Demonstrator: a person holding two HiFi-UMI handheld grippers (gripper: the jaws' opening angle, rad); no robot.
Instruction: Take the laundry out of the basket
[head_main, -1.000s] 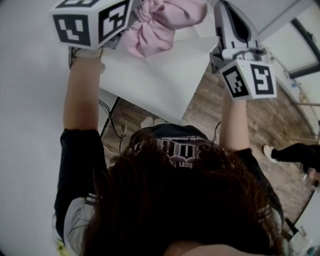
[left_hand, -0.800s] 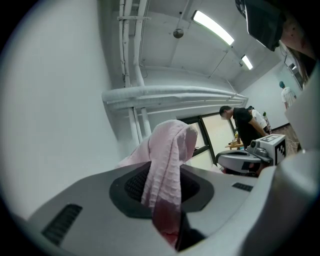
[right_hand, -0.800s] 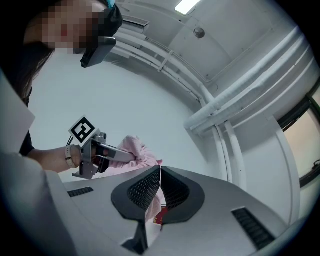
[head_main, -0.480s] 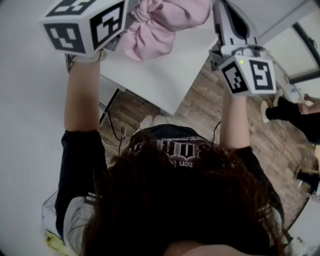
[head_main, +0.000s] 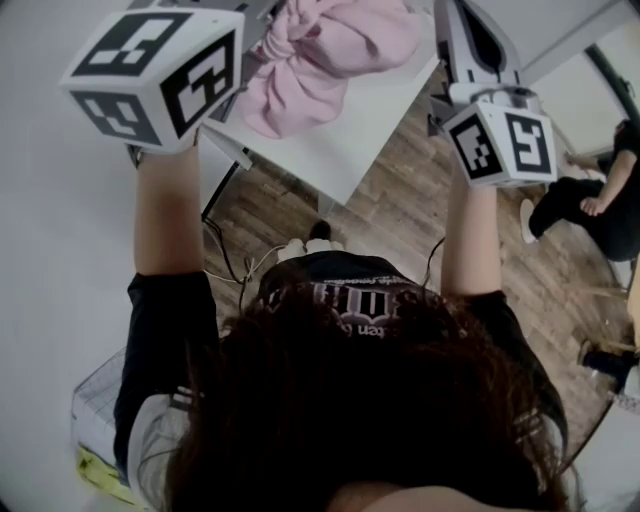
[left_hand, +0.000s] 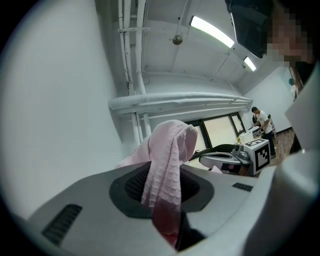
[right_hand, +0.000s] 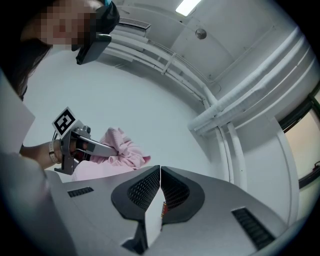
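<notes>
The white worktop (head_main: 335, 150) lies under the pink garment (head_main: 325, 50), which hangs bunched in the air, probably held clear for setting down there. The left gripper (left_hand: 167, 200) is clamped on a fold of it. The right gripper (right_hand: 160, 192) is closed on nothing, just beside the cloth. The basket cannot be made out for certain, and the head view cuts off the garment's top.

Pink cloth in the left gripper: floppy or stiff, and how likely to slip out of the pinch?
Probably floppy: the pink cloth droops over the left gripper and bunches in soft folds. Likely light for its bulk, since one pinch seems to hold the whole bundle up. Its ribbed, waffle-like weave should resist slipping, though trailing ends may snag.
</notes>
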